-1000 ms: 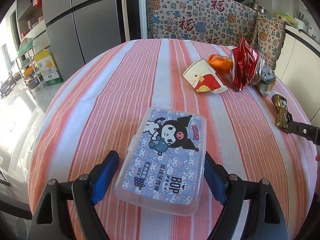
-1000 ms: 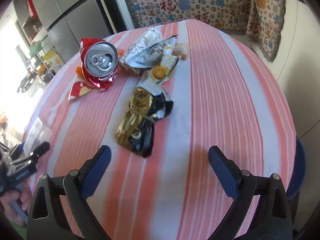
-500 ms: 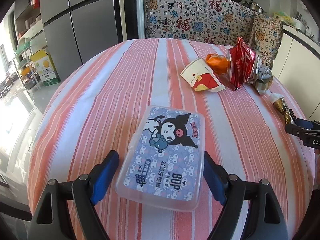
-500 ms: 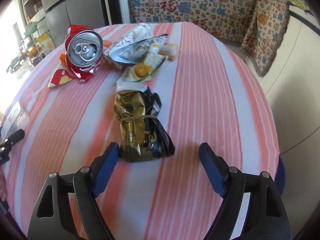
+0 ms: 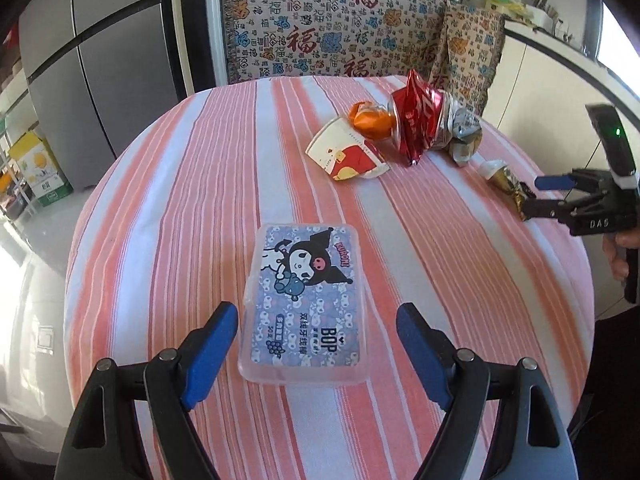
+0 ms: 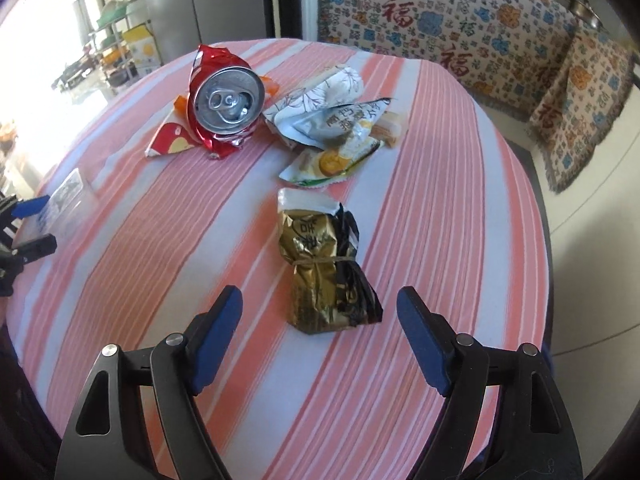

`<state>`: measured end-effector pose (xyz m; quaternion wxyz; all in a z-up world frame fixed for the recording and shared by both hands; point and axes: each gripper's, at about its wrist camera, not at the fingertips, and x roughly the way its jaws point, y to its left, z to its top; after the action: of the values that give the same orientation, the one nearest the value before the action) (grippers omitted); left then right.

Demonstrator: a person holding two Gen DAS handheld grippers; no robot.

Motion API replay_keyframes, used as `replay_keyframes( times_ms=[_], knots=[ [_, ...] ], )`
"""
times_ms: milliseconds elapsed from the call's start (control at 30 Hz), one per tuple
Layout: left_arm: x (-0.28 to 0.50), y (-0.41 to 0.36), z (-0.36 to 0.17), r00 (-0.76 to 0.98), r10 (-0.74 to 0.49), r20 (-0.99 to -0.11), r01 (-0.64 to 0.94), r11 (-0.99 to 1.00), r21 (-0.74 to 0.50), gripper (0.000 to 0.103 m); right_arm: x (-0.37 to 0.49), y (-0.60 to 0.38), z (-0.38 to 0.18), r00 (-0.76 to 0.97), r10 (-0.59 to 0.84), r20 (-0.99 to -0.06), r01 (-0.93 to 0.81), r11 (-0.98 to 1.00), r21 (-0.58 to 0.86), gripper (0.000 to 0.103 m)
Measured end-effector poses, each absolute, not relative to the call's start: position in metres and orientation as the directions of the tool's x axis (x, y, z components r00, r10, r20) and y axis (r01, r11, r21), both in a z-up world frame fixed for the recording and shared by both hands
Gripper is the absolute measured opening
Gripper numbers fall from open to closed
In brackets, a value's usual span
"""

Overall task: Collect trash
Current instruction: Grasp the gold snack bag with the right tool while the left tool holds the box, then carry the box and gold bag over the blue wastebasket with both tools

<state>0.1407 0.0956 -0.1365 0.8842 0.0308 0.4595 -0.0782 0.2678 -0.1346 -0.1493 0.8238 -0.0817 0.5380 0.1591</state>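
My left gripper (image 5: pixel 318 344) is open around the near end of a clear plastic box with a cartoon label (image 5: pixel 306 304) that lies flat on the striped tablecloth (image 5: pixel 180 200). My right gripper (image 6: pixel 320 324) is open, its fingers on either side of the near end of a gold and black wrapper (image 6: pixel 328 276). Farther off lie a crushed red can (image 6: pixel 224 104), a flattened paper cup (image 5: pixel 348 154), an orange wrapper (image 5: pixel 370 120) and silver and green snack wrappers (image 6: pixel 332 132). The right gripper also shows in the left wrist view (image 5: pixel 548 196).
The round table's edge (image 6: pixel 536 240) curves close on the right. A patterned cloth covers furniture (image 5: pixel 340 40) behind the table. A grey fridge (image 5: pixel 100 60) stands at the back left, with boxes on the floor (image 5: pixel 40 172).
My right gripper has closed in on the gold wrapper, which now lies between its fingers. My left gripper has drawn back slightly, the box reaching less far between its fingers.
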Motion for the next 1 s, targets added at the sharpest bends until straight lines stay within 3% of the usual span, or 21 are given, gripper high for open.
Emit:
replay_keyframes(
  times_ms=[133, 167, 200, 267, 300, 333, 367, 667, 1000],
  knots=[
    [0.145, 0.094, -0.139, 0.562, -0.071, -0.824, 0.155, 0.988, 0.02, 0.08, 0.278, -0.132, -0.15, 0.36, 0.167, -0.918, -0.35, 0.936, 0.033, 0.081],
    [0.145, 0.096, -0.137, 0.565, -0.081, -0.821, 0.153, 0.988, 0.008, 0.069, 0.281, -0.131, -0.15, 0.356, 0.166, -0.92, -0.351, 0.936, 0.033, 0.081],
    [0.145, 0.097, -0.137, 0.563, -0.088, -0.822, 0.15, 0.989, -0.003, 0.064, 0.284, -0.13, -0.15, 0.351, 0.167, -0.921, -0.352, 0.935, 0.036, 0.081],
    [0.145, 0.1, -0.136, 0.564, -0.092, -0.821, 0.142, 0.99, -0.013, 0.064, 0.285, -0.13, -0.152, 0.34, 0.172, -0.924, -0.358, 0.933, 0.042, 0.078],
    [0.144, 0.1, -0.137, 0.565, -0.092, -0.82, 0.139, 0.99, -0.016, 0.064, 0.286, -0.129, -0.154, 0.331, 0.171, -0.928, -0.364, 0.93, 0.041, 0.071],
    [0.143, 0.1, -0.136, 0.567, -0.09, -0.819, 0.135, 0.991, -0.015, 0.064, 0.286, -0.128, -0.156, 0.321, 0.166, -0.932, -0.37, 0.928, 0.038, 0.047],
    [0.142, 0.1, -0.136, 0.57, -0.087, -0.817, 0.13, 0.991, -0.014, 0.064, 0.285, -0.128, -0.156, 0.319, 0.161, -0.934, -0.37, 0.929, 0.034, 0.043],
    [0.133, 0.078, -0.121, 0.592, -0.153, -0.791, 0.156, 0.985, -0.074, 0.064, 0.262, -0.152, -0.132, 0.357, 0.245, -0.901, -0.322, 0.938, 0.128, 0.042],
    [0.142, -0.008, -0.095, 0.591, -0.303, -0.747, 0.279, 0.946, -0.163, 0.063, 0.236, -0.225, -0.102, 0.413, 0.284, -0.865, -0.222, 0.953, 0.207, 0.042]
  ],
)
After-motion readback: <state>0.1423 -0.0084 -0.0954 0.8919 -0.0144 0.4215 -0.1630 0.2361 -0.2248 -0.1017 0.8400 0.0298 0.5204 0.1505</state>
